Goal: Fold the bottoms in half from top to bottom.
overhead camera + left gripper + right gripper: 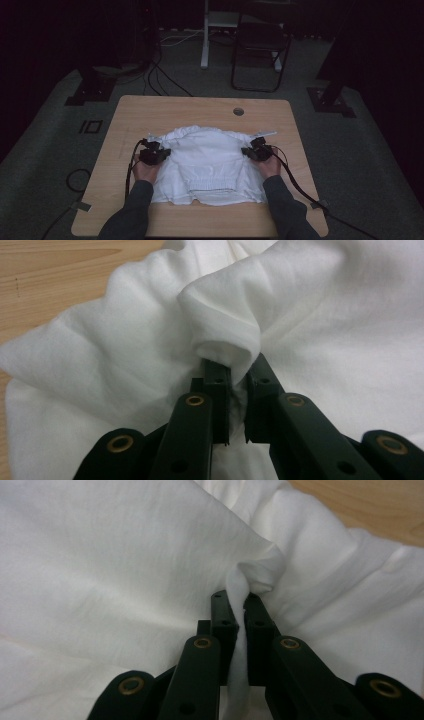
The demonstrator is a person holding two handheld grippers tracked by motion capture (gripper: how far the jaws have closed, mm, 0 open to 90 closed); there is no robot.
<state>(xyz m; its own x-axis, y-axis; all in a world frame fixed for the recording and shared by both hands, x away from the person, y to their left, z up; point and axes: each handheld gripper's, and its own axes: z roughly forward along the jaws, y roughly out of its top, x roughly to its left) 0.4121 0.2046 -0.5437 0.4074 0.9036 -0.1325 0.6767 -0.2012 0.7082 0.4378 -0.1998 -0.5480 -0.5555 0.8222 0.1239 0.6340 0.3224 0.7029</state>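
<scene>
Your left gripper [156, 154] and right gripper [259, 150] each have their jaws clamped on a pinch of the white garment [207, 162], which lies rumpled across the middle of the surface [150, 112]. Each bite is a thin fold, so a pull that is uneven could slip the cloth free or drag the whole piece askew. Around the pale wooden surface, the room is dark: grey carpet, trailing cables, a folding chair [260, 50] beyond

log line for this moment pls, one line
left gripper: shut on white garment, left side | right gripper: shut on white garment, right side | garment: bunched on wooden table
</scene>
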